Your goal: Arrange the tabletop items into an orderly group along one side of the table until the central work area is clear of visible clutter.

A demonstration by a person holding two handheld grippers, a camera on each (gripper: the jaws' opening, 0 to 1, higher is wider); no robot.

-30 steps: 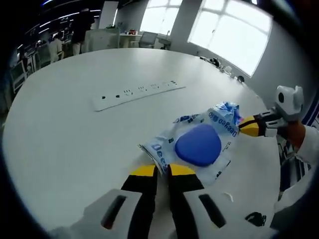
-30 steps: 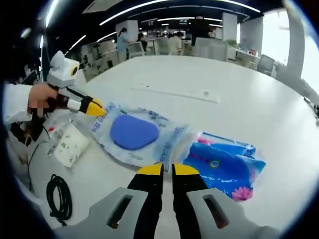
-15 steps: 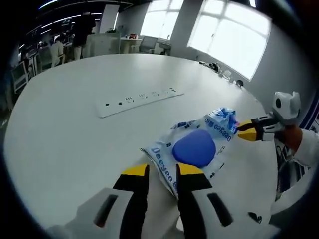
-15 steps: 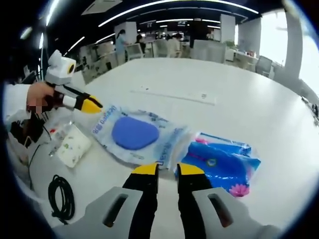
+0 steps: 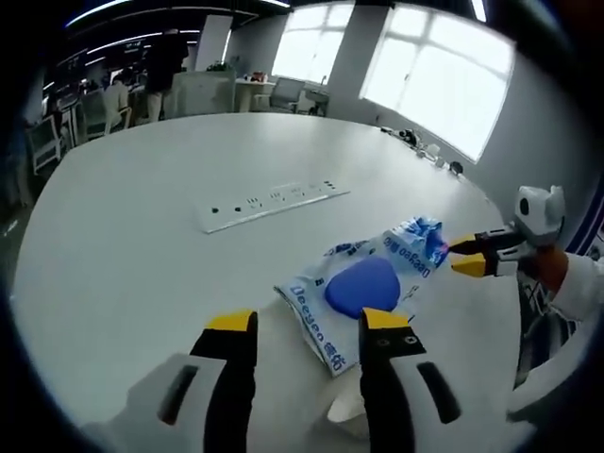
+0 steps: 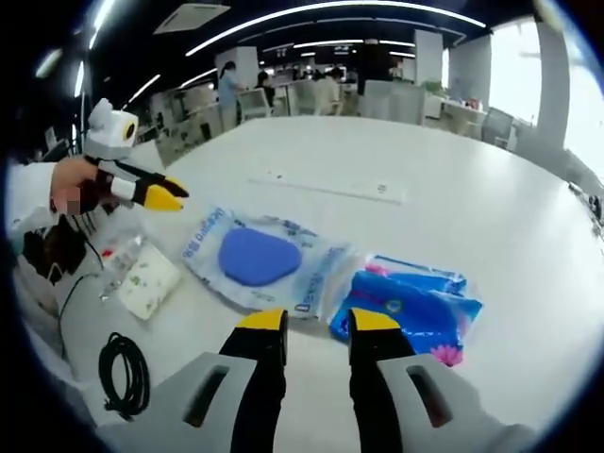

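Both our tongs (image 5: 310,326) (image 6: 318,321) gape empty; the pouch (image 6: 260,259) looks slippery, could slide off the desk (image 6: 453,208) edge.

pouch print (image 6: 209,232): too blurred to read | small packet label (image 6: 149,280): too small to read

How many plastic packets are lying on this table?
3: a clear packet with a blue pad mid-table, a blue packet beside it, and a small white packet near the edge. Others may be hidden.
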